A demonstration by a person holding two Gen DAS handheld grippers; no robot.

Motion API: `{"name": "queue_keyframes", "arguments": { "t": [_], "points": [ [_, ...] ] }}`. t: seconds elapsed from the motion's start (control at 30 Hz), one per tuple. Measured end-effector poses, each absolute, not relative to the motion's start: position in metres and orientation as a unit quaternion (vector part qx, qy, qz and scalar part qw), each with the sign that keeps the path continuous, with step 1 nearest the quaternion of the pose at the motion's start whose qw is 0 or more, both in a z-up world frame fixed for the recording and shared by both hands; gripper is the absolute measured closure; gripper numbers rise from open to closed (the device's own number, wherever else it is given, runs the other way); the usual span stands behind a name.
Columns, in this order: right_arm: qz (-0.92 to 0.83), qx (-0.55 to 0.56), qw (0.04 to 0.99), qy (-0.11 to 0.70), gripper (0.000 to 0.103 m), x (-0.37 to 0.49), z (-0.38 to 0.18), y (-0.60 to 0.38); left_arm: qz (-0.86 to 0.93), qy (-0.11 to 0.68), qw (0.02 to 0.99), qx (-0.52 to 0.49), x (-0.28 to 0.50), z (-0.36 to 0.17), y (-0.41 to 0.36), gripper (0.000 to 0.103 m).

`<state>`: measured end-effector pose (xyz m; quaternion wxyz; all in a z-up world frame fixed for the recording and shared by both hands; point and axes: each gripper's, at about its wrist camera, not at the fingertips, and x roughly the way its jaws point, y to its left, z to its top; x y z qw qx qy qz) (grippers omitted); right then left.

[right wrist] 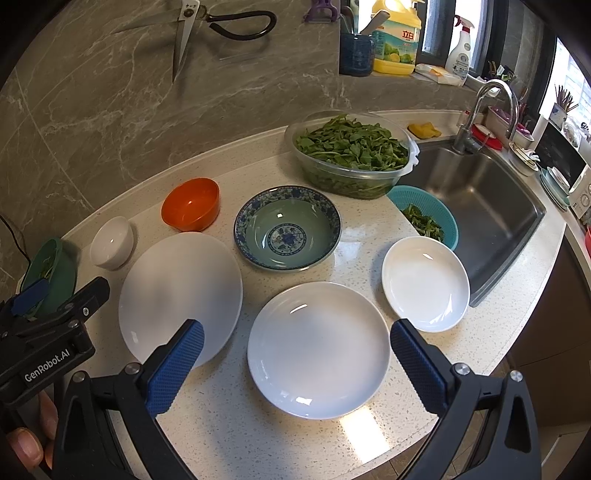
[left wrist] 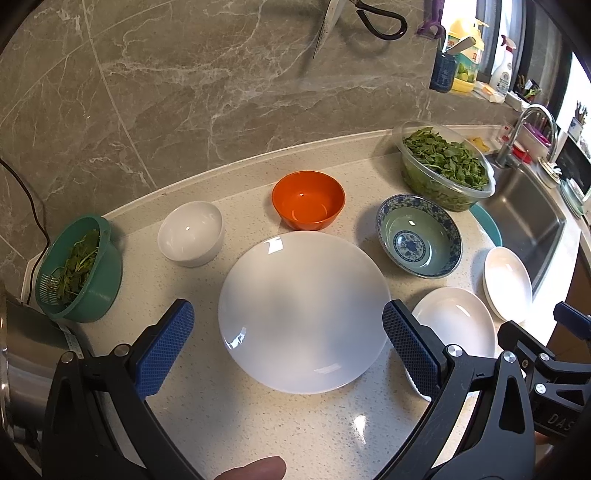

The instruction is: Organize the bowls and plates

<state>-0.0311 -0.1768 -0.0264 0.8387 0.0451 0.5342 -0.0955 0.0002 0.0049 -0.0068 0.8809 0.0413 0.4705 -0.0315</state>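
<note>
Here, both grippers, left (left wrist: pixel 288 347) and right (right wrist: pixel 297 367), hover with fingers apart; glazed plates (right wrist: pixel 317 349) near the sink (right wrist: pixel 491 218) could slip when pinched.

Daylight pours in from the window (right wrist: pixel 436 26) at one o'clock, glinting off the white plates (right wrist: pixel 318 350); fisheye bending darkens every edge, yet focus stays sharp.
</note>
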Motion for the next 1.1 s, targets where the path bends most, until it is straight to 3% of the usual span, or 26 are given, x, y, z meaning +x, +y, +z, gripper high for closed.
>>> {"name": "queue_keyframes", "arguments": {
  "t": [1.1],
  "points": [
    [-0.096,0.045,0.839,0.534,0.0,-0.0332,-0.0243,-0.1769,-0.033,0.471,0.881,0.037,-0.0004,-0.0065,0.0067,0.0]
  ]
}}
